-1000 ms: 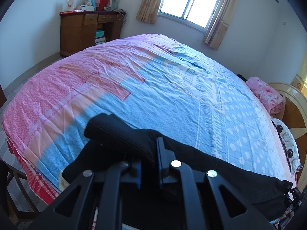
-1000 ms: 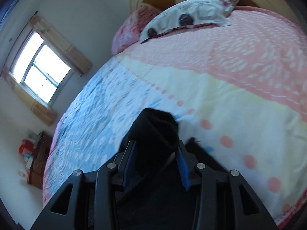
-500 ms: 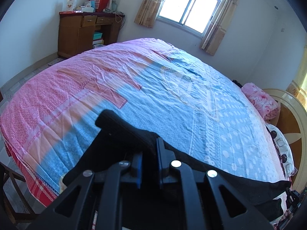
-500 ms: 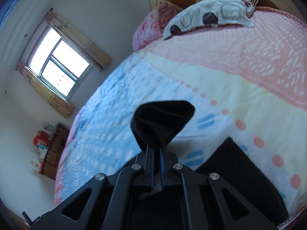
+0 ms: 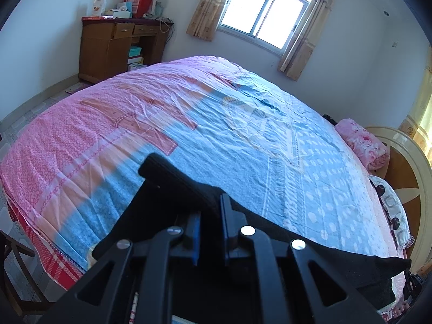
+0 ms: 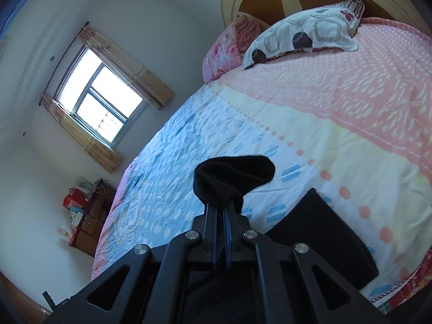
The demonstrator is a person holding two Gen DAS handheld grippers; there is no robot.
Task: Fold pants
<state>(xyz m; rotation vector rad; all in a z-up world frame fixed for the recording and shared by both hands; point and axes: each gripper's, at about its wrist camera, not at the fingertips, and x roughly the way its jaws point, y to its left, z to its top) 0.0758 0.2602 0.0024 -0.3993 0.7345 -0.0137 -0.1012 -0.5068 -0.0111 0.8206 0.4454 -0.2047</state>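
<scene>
Black pants [image 5: 172, 186]: lying on bed [image 5: 243, 140] near its front edge, w/ one end pinched up by each claw. L claw [image 5: 210, 213]: jaws narrow, clamped on a fabric fold. R claw [image 6: 220, 210]: jaws nearly closed on a bunched fold that stands above the tips; rest of pants drape below.

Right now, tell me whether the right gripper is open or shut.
Shut: the right gripper has its two fingers nearly together, clamping a bunched wad of the black pants that sticks up past their tips above the bedsheet.
</scene>
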